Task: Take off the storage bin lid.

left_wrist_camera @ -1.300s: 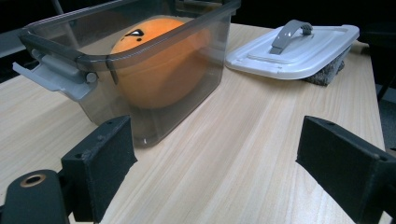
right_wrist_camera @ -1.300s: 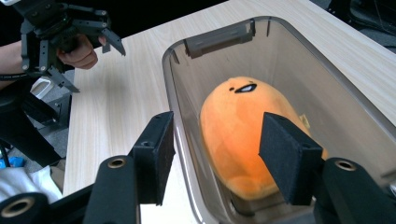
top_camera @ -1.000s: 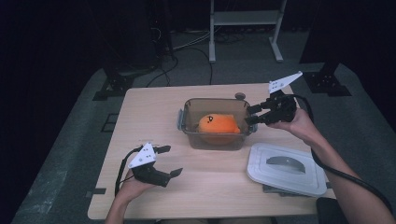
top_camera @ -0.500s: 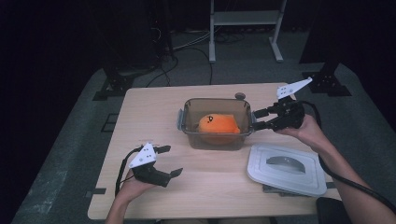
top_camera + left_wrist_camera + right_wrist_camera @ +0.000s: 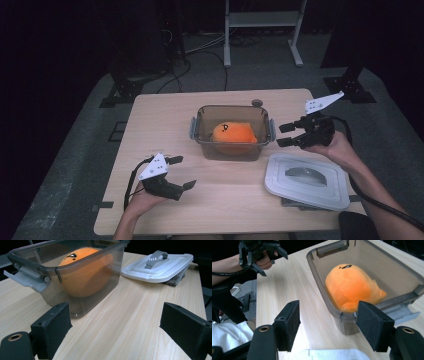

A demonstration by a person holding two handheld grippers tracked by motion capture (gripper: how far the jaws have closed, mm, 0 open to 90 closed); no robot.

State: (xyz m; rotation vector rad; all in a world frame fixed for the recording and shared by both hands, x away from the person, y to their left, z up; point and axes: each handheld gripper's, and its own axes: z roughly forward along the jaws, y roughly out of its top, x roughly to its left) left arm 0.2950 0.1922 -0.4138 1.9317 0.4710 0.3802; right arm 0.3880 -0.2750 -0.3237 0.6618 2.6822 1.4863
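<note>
Now that our right gripper (image 5: 284, 134), jaws just opening and empty, has backed off the container (image 5: 231, 131) mid-frame, we judge the lid (image 5: 307, 179) comes next.

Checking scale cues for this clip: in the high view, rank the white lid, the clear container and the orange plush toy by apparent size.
1. white lid and container: alike; the lid lies nearer the camera, so unsure.
2. orange plush toy, inside the container, clearly smallest.

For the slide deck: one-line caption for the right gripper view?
Open right gripper beside clear container holding orange plush toy; nothing between its jaws.
</note>
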